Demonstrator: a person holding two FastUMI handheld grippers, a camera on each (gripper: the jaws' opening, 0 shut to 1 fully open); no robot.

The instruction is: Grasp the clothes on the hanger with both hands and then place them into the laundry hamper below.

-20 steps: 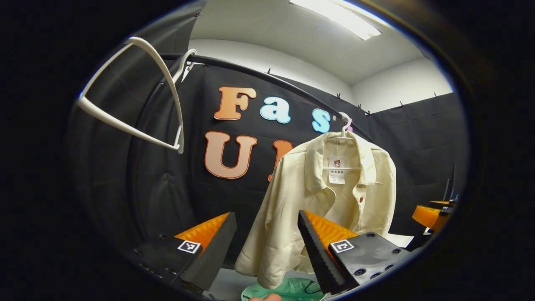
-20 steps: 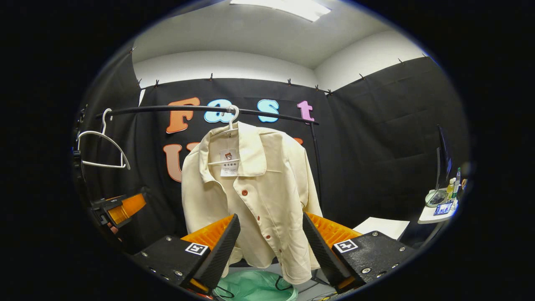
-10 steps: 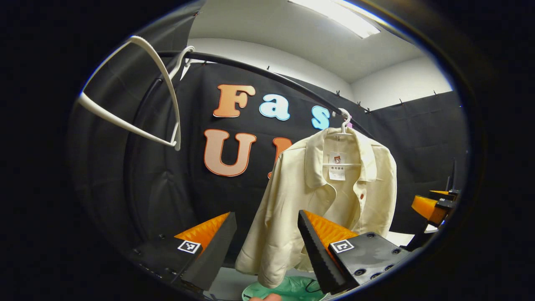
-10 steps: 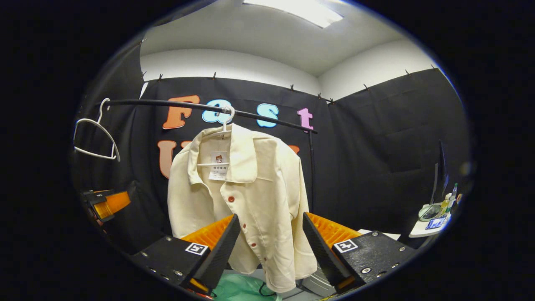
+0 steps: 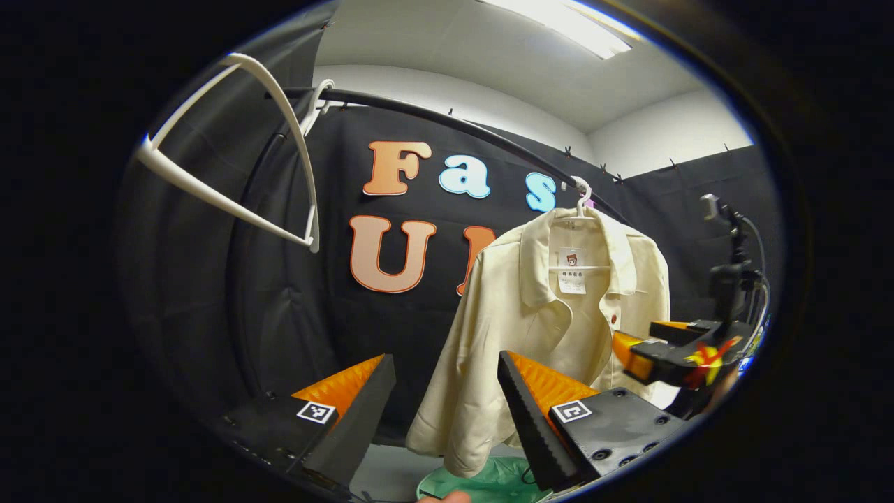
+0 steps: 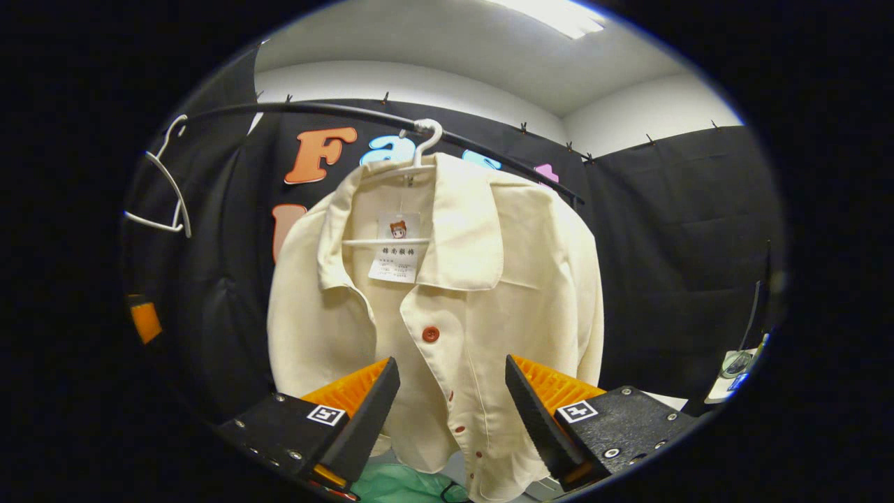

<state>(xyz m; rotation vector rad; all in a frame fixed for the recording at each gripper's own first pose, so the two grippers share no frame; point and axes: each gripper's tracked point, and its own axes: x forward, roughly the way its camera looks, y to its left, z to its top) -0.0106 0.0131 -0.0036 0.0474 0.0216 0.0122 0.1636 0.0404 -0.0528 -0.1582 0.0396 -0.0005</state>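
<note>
shirt [image 6: 489,279]: plain cream, with small red-brown buttons down the front
neck label [image 6: 394,246]: white with dark print
hanger [image 6: 419,143]: white
empty hanger [image 5: 230,150]: white
rail [image 5: 447,126]: black
laundry hamper [image 5: 482,482]: light green
ceiling [image 5: 503,49]: white

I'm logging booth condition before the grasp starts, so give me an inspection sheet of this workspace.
Surface: pale floor strip under the rail.
Job's things: cream shirt hangs on a white hanger from the black rail; green-lined hamper below it.
Clutter: spare empty hanger on the rail; small items on a side table, too small to tell.
Grippers: left gripper open, short of the shirt; right gripper open, its jaws in front of the shirt's button placket, nothing held.
Cables: dark cord at the hamper's rim.
Surroundings: black cloth walls, white ceiling, ceiling light.
</note>
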